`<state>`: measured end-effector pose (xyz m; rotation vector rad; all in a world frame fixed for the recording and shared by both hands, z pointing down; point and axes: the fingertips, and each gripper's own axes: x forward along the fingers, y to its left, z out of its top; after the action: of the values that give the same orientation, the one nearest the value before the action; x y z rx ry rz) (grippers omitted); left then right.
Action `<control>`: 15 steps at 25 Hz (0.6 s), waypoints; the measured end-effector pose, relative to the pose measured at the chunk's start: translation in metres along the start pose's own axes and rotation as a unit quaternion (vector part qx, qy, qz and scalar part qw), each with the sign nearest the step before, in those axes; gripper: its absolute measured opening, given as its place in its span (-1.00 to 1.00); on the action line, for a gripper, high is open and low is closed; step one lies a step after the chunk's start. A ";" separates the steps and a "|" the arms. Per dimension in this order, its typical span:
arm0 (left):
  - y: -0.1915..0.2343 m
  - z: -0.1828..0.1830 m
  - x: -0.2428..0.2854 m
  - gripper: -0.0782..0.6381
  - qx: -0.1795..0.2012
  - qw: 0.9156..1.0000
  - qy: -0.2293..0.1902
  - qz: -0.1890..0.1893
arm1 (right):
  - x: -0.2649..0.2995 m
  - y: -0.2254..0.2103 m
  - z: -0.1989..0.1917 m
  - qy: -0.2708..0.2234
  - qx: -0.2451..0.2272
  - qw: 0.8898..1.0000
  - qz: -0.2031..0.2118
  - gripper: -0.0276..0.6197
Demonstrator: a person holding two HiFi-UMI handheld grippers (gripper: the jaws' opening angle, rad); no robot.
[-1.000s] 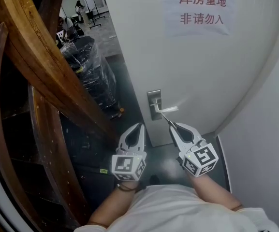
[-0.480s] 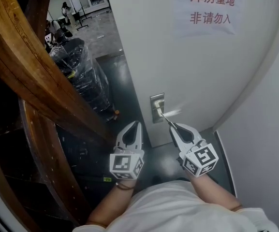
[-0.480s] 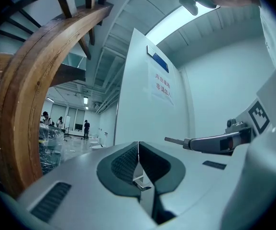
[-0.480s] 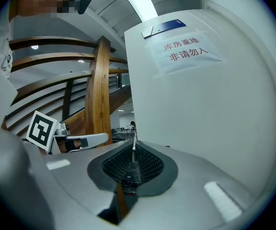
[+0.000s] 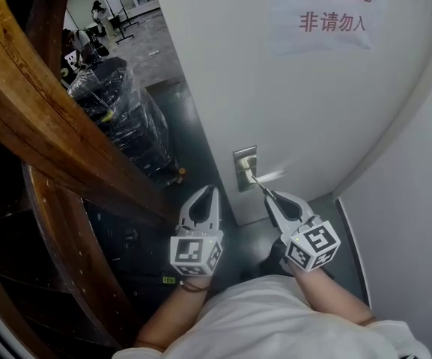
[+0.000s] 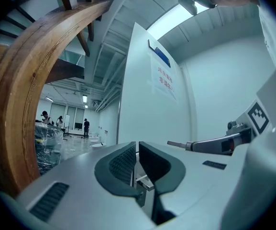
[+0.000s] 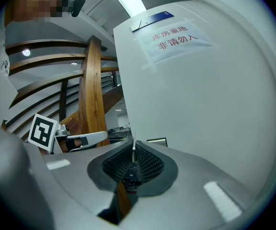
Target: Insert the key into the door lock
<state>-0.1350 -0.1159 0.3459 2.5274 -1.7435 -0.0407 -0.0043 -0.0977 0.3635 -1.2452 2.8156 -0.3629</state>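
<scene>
1. Key [image 5: 260, 185] setting: white door [image 5: 313, 103], free edge just left of lock plate [image 5: 245, 167]; open floor [image 5: 156, 51] beyond that edge.
2. Wooden beam [image 5: 43, 118]: well left of plate.
3. Left gripper [image 5: 209, 192]: below-left of plate, jaws together, empty.
4. Right gripper [image 5: 275, 198]: below-right of plate, clamped on key; key tip at plate, entry unclear.

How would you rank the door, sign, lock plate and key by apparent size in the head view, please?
Largest first:
1. door
2. sign
3. lock plate
4. key, a thin sliver
</scene>
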 end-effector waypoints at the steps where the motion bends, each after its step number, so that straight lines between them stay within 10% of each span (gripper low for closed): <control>1: 0.002 -0.001 0.003 -0.76 0.001 1.000 0.001 0.002 | 0.003 -0.004 -0.002 0.002 0.007 1.000 0.002 -0.85; 15: 0.037 -0.018 0.055 -0.70 -0.014 0.999 0.006 0.039 | 0.039 -0.056 -0.044 0.060 0.100 0.993 0.027 -0.85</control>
<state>-0.1491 -0.1798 0.3673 2.4327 -1.8219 -0.0454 0.0041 -0.1548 0.4213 -1.1407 2.8173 -0.7200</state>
